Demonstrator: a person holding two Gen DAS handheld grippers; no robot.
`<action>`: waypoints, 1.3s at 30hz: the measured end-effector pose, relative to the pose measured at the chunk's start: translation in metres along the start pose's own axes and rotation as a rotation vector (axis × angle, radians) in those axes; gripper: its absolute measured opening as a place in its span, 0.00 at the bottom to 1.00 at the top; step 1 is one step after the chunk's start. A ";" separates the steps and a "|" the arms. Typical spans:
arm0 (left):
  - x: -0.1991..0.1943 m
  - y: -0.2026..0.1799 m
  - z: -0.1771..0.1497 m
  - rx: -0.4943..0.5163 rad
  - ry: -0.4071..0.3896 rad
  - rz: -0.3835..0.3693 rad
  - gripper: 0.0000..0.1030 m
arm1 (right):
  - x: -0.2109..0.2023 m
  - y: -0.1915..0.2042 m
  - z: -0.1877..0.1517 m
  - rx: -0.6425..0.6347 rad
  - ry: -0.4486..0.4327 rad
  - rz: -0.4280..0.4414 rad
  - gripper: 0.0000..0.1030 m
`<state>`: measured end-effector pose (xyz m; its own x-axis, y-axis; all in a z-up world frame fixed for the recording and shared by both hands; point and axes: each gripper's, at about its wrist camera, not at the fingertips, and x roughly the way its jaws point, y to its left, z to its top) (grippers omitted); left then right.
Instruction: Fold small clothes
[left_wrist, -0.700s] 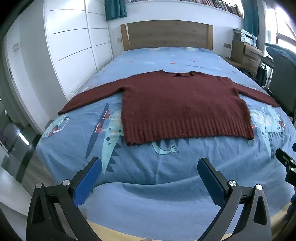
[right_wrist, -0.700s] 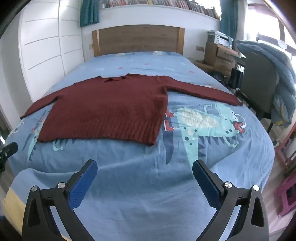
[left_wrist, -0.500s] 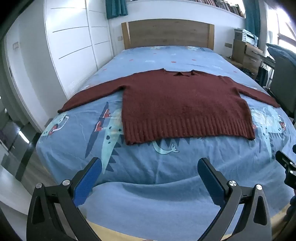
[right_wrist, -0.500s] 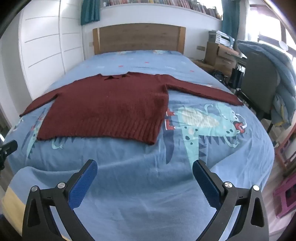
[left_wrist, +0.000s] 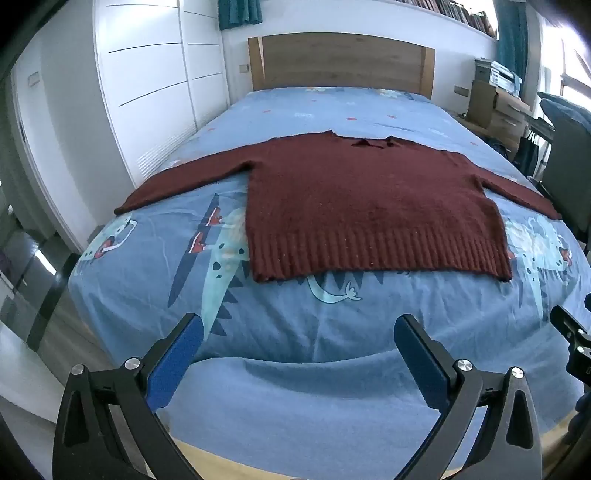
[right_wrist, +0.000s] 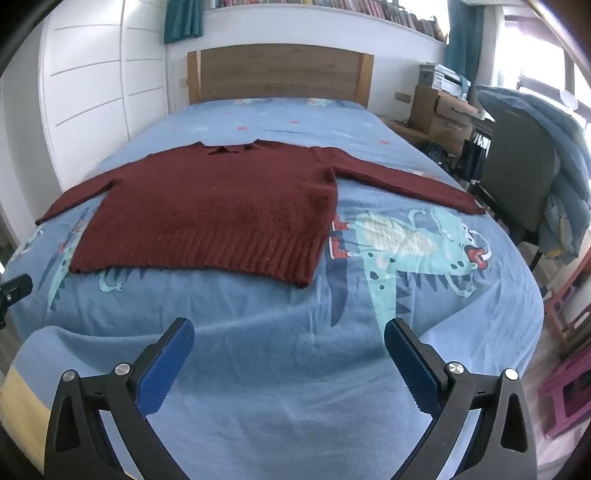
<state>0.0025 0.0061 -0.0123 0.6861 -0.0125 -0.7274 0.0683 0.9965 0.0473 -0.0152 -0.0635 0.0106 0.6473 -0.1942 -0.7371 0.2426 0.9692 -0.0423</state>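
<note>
A dark red knitted sweater (left_wrist: 362, 199) lies flat and face down on the blue dinosaur-print bed cover (left_wrist: 295, 332), sleeves spread to both sides, ribbed hem toward me. It also shows in the right wrist view (right_wrist: 221, 210). My left gripper (left_wrist: 298, 332) is open and empty above the foot of the bed, short of the hem's left part. My right gripper (right_wrist: 289, 338) is open and empty above the foot of the bed, short of the hem's right corner. The right gripper's edge shows in the left wrist view (left_wrist: 570, 339).
A wooden headboard (left_wrist: 340, 61) stands at the far end. White wardrobe doors (left_wrist: 147, 92) line the left side. A chair with a blue blanket (right_wrist: 532, 166) and a wooden drawer unit (right_wrist: 443, 110) stand to the right of the bed.
Both grippers have moved slightly forward and tilted down toward the sweater; the sweater sits a little lower in both views. Jaws stay open.
</note>
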 end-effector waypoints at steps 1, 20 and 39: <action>0.000 0.001 0.000 -0.002 -0.001 -0.002 0.99 | 0.000 0.000 0.000 -0.001 -0.001 -0.001 1.00; 0.001 0.007 0.002 -0.021 -0.023 -0.031 0.99 | -0.001 -0.001 0.002 0.003 -0.005 -0.011 1.00; 0.009 0.016 0.005 0.019 -0.001 -0.060 0.99 | 0.010 -0.010 0.008 0.032 0.025 -0.026 1.00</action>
<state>0.0136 0.0215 -0.0142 0.6810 -0.0725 -0.7287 0.1232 0.9923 0.0163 -0.0056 -0.0766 0.0095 0.6223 -0.2152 -0.7526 0.2822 0.9585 -0.0407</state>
